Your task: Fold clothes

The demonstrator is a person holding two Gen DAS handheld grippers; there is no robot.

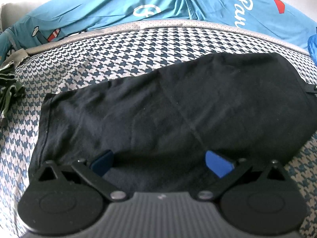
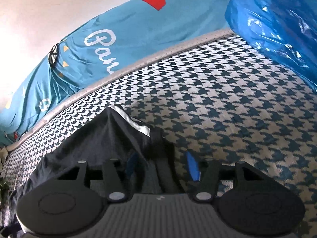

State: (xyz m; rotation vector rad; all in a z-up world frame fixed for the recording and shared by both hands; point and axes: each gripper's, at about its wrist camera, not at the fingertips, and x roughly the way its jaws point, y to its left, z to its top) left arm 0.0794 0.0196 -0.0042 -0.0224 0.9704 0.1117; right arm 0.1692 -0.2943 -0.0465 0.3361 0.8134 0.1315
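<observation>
Black garment mid-fold on a houndstooth bed, one gripper at each end.

Green crumpled cloth lies at the far left. The left gripper hovers wide open over the near edge of the black garment, holding nothing. At the right end, the right gripper is partly open around a raised bunch with a white label — not clamped. Judging by this, a fold is being set up; next, both need to pinch the edge. The houndstooth bed cover meets a teal printed quilt — a blue plastic bag sits rightmost.
</observation>
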